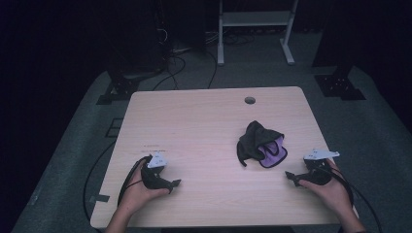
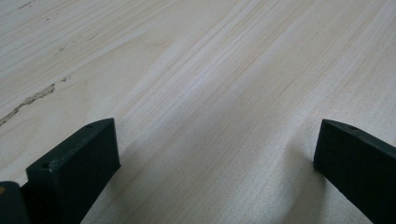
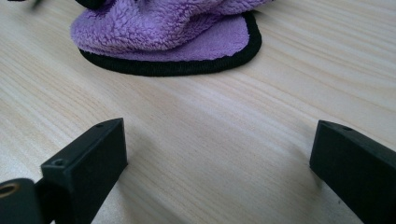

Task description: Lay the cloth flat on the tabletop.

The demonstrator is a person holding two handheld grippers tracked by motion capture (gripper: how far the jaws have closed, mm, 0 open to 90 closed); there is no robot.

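So both sets of tongs are just parked low on the wooden surface (image 1: 204,121) right now, left tongs (image 1: 176,183) at the lower left of the high view and right tongs (image 1: 290,175) at the lower right, each spread wide with nothing between the jaws. The thing they're after looks like that crumpled cloth (image 1: 260,144), black outside with a purple fleecy lining, sitting right of center and nearer the right hand (image 1: 333,187). My guess is the hands rest like that as a ready pose before going in. The right gripper view gives you what the overhead can't: the fuzzy purple pile and the black bound edge (image 3: 187,67) up close at the top of the frame, a little ahead of the jaws. The left gripper view has plain wood grain ahead, so that side is well apart from the cloth.
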